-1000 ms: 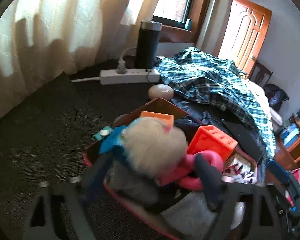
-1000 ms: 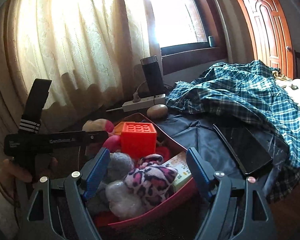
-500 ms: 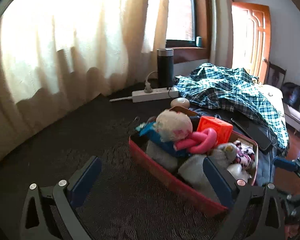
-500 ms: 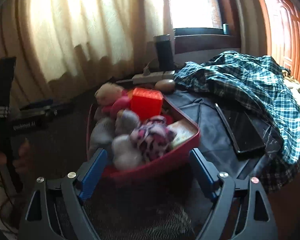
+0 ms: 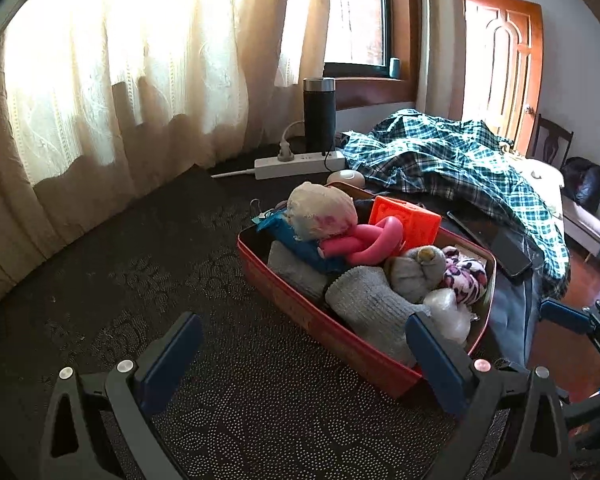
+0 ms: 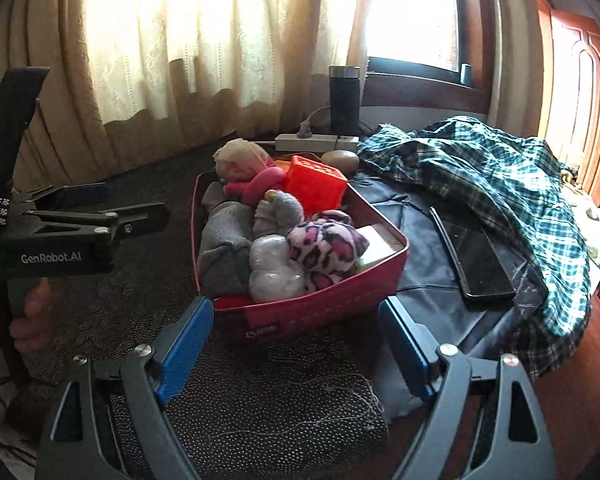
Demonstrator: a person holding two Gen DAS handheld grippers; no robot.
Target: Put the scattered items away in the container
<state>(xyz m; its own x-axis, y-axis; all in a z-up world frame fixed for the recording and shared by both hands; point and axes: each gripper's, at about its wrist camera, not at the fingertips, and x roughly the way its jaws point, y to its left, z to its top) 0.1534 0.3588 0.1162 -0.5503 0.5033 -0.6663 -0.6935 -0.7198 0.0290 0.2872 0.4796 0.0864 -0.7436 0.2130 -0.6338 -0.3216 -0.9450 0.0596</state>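
Left gripper (image 5: 300,360) has let the beige plush (image 5: 320,210) go and drawn back, jaws spread, empty. Right gripper (image 6: 296,344) spread, empty. Plush tops the heaped red box (image 5: 320,320); tidying looks nearly done.

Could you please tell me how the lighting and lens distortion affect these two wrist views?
Left wrist view: the backlit curtain blows out to white, the dark carpet loses detail, fisheye bends the door and blackens the corners. Right wrist view: the window glares to pure white, the red container and its toys stay sharp and readable, and the frame edges curve.
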